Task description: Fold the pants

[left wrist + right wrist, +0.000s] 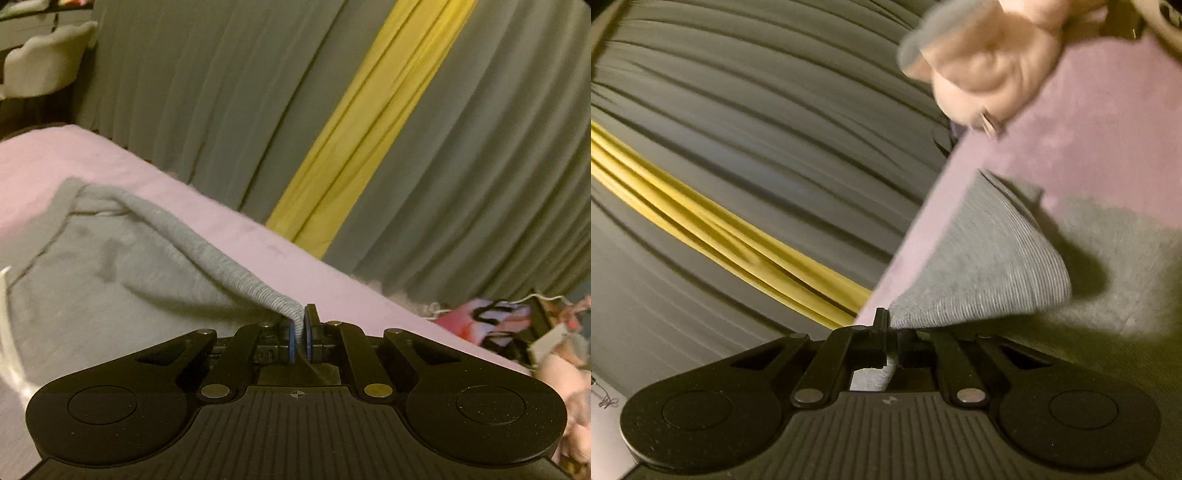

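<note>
Grey pants (96, 273) lie on a pink bed cover (207, 214). My left gripper (300, 332) is shut on the ribbed waistband (236, 269), which is lifted off the bed and stretches away to the upper left. In the right wrist view, my right gripper (892, 345) is shut on a ribbed edge of the same grey pants (990, 273), which fan out to the right above more grey cloth (1115, 258) on the pink cover (1089, 144).
Grey curtains with a yellow stripe (373, 122) hang behind the bed. A pale chair (44, 62) stands at the far left. Pink and dark clutter (509, 328) lies beyond the bed's right edge. A pink plush shape (990, 62) sits at the bed's far end.
</note>
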Demonstrator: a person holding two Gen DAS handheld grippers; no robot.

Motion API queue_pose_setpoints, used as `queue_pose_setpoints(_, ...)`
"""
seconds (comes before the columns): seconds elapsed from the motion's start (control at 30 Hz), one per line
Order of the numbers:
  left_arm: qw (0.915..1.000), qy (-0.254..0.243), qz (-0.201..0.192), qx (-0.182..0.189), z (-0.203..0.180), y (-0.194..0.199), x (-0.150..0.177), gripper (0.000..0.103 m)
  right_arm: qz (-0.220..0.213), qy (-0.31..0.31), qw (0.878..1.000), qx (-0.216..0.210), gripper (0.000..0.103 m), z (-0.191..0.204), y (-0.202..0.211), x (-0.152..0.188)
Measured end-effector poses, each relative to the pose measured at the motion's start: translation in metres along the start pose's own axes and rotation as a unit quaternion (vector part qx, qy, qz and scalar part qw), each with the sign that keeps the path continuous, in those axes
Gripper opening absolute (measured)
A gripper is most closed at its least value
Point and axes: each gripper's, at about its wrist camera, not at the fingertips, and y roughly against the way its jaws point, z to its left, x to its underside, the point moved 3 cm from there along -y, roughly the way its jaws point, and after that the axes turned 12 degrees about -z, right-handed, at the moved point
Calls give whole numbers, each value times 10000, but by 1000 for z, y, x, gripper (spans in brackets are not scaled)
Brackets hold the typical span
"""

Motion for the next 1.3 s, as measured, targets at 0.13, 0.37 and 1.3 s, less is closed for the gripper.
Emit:
queue_pose_setpoints(0.13, 9999, -44, -77, 109, 15, 76, 23, 7, -145, -114, 9998, 3, 4, 8, 33, -14)
queue_pose_setpoints(0.37, 9983, 496, 269, -125, 57, 146, 116, 7, 13, 577, 9965, 597, 4, -2, 106, -10)
queue_pose_setpoints(1.3, 9737, -364, 553, -2179, 148, 30, 51, 10, 540, 785, 9772, 1899, 10, -56, 98, 13)
